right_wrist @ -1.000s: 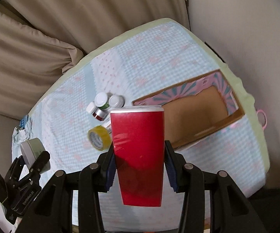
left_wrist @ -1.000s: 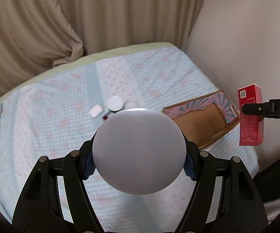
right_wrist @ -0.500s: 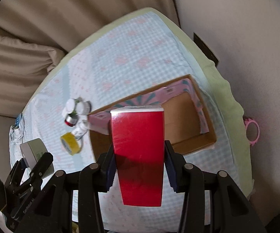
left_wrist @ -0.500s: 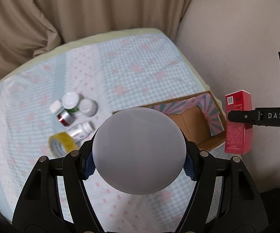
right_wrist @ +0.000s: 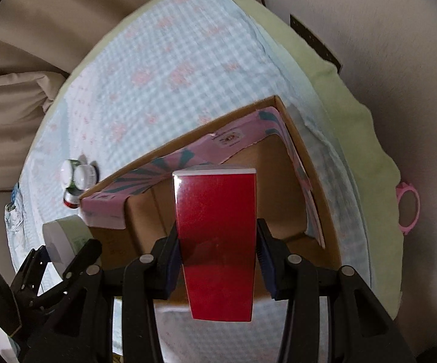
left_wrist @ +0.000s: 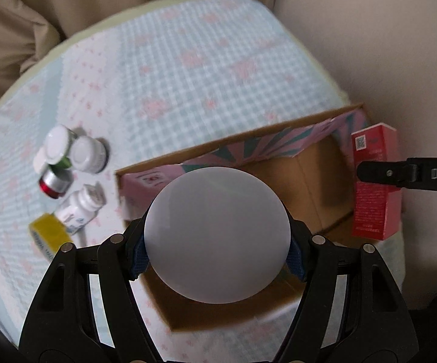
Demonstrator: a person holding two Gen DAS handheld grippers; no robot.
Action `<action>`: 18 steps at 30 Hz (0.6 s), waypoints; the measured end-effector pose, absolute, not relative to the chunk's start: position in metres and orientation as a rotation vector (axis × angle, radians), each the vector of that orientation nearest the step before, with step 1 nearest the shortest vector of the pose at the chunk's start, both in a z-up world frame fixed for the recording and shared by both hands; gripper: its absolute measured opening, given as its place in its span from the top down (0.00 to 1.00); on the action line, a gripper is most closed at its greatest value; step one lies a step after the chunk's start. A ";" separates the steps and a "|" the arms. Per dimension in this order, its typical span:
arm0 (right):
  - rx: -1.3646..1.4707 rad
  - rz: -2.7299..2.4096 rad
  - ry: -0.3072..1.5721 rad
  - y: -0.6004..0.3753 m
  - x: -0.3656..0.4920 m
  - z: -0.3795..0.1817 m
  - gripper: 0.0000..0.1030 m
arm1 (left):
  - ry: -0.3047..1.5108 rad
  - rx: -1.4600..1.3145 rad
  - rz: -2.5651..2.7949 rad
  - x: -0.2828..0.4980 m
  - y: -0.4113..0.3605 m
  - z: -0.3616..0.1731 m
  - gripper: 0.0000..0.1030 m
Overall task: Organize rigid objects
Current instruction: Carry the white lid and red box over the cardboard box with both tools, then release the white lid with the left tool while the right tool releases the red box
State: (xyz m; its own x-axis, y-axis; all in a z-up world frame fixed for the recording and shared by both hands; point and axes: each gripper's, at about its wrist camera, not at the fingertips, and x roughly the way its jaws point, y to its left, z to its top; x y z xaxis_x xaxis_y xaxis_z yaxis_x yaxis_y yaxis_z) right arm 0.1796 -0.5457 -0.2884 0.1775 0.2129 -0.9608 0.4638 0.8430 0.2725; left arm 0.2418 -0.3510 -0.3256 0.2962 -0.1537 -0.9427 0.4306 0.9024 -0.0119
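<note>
My left gripper (left_wrist: pixel 217 252) clamped on round white jar (left_wrist: pixel 217 234), now over near-left part of open cardboard box (left_wrist: pixel 312 181); half second ago box sat further ahead. My right gripper (right_wrist: pixel 217 261) clamped on red carton (right_wrist: pixel 218 242), now above box interior (right_wrist: pixel 282 193), closer than before. Small bottles (left_wrist: pixel 67 163) and yellow tape roll (left_wrist: pixel 47 236) unmoved on checked cloth (left_wrist: pixel 188 60), left of box.

A home bedroom: quilted bed (left_wrist: pixel 206 60) before beige curtains (left_wrist: pixel 103 3)

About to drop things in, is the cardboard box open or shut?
Open. The cardboard box shows its bare brown inside, its pink flap folded inward.
</note>
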 end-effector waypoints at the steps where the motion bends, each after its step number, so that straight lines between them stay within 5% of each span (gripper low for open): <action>1: 0.591 -0.194 1.414 -0.547 0.182 -0.295 0.60 | 1.219 0.272 -0.387 0.245 -0.354 -0.335 0.34; 9: 0.531 -0.185 1.476 -0.545 0.195 -0.333 0.60 | 1.322 0.331 -0.386 0.259 -0.373 -0.399 0.34; 18: 0.500 -0.168 1.515 -0.548 0.196 -0.356 0.60 | 1.358 0.379 -0.408 0.255 -0.382 -0.412 0.34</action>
State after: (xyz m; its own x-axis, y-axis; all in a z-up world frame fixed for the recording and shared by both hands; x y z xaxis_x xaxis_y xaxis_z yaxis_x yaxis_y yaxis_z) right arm 0.1957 -0.5482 -0.3560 0.0671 0.1994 -0.9776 0.4089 0.8883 0.2093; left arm 0.2548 -0.3824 -0.4116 0.1630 -0.0621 -0.9847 0.4904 0.8711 0.0263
